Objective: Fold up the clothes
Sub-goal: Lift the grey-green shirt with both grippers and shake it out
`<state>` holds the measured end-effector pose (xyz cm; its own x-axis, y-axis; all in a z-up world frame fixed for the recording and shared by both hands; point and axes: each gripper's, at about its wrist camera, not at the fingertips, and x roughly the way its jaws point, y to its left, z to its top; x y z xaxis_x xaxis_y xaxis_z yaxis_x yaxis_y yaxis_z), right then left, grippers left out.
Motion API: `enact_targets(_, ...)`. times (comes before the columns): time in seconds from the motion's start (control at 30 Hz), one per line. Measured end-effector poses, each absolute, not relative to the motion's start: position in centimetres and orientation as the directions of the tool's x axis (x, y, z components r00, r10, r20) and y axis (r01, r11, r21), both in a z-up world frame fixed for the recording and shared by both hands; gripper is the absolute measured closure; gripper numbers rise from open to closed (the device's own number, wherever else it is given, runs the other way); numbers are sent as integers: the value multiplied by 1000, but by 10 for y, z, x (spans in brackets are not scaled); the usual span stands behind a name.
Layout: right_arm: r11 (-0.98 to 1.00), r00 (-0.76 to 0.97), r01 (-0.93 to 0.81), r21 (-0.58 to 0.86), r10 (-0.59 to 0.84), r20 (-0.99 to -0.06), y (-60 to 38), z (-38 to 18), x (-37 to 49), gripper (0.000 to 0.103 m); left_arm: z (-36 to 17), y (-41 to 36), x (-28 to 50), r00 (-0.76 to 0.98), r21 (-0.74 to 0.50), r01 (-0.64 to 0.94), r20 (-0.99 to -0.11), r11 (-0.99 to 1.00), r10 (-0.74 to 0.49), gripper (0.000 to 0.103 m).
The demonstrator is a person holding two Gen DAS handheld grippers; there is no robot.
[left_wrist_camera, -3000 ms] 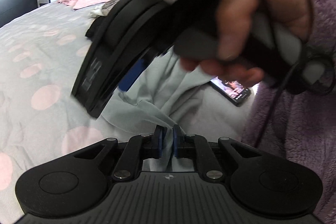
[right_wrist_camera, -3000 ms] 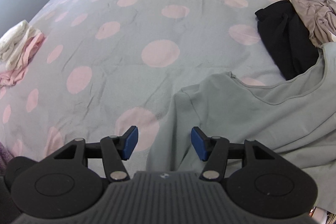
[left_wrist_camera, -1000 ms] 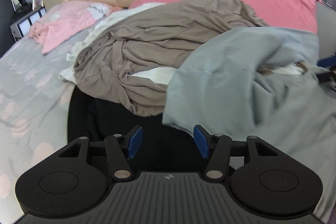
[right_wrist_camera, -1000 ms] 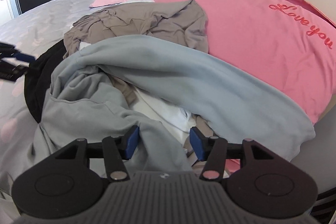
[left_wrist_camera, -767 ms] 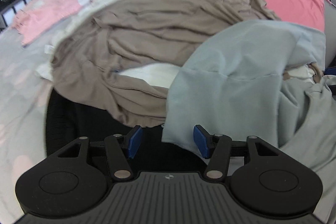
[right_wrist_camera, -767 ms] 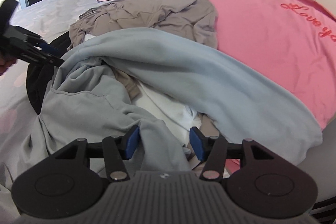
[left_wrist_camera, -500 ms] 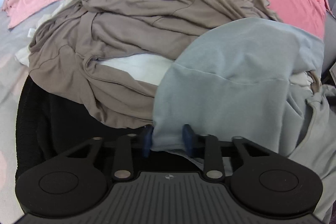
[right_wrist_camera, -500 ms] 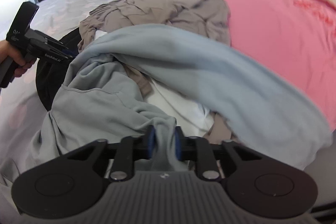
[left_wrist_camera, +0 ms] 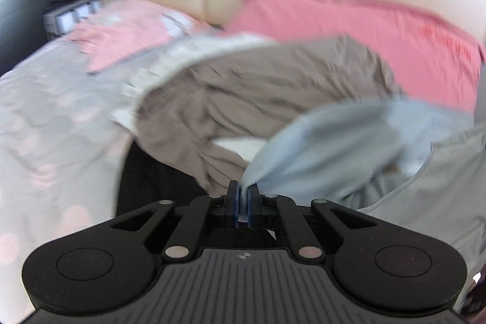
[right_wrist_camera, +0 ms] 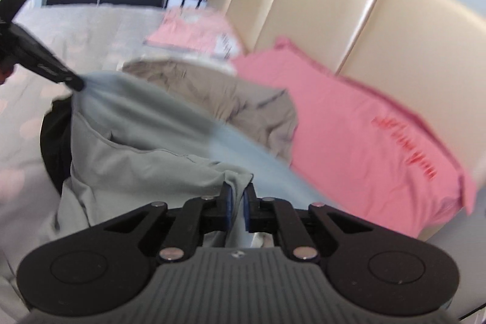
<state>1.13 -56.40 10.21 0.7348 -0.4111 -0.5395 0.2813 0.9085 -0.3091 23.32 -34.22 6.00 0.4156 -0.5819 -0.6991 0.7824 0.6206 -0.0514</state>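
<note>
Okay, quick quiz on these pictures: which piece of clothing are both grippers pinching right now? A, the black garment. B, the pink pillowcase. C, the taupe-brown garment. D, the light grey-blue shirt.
D: the left gripper and the right gripper each have their blue pads closed on a fold of the light grey-blue shirt, which stretches between them, while the taupe-brown garment lies untouched behind it.

The soft shirt (left_wrist_camera: 334, 141) is light blue-grey. The big pillow (right_wrist_camera: 364, 123) is pink with red writing. The bed cover (left_wrist_camera: 45, 126) is grey with pink dots.
</note>
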Motion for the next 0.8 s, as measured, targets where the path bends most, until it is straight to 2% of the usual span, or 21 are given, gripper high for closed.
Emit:
enact_targets(0.27,900,866,261,-349,-378,-329,-496,188,-13,96,167,-237,193,623,-51,670,-504,741,-598,101)
enact_targets(0.5,904,956,203,-376,-267,-126,-426,256,-44,96,262,-113,113,781,-15,585,-258,811,-569,101)
enact_targets(0.8,952,999,35,-305,-34,9,-353,312,-74,96,360,2,5,897,1,443,10,897,-443,101)
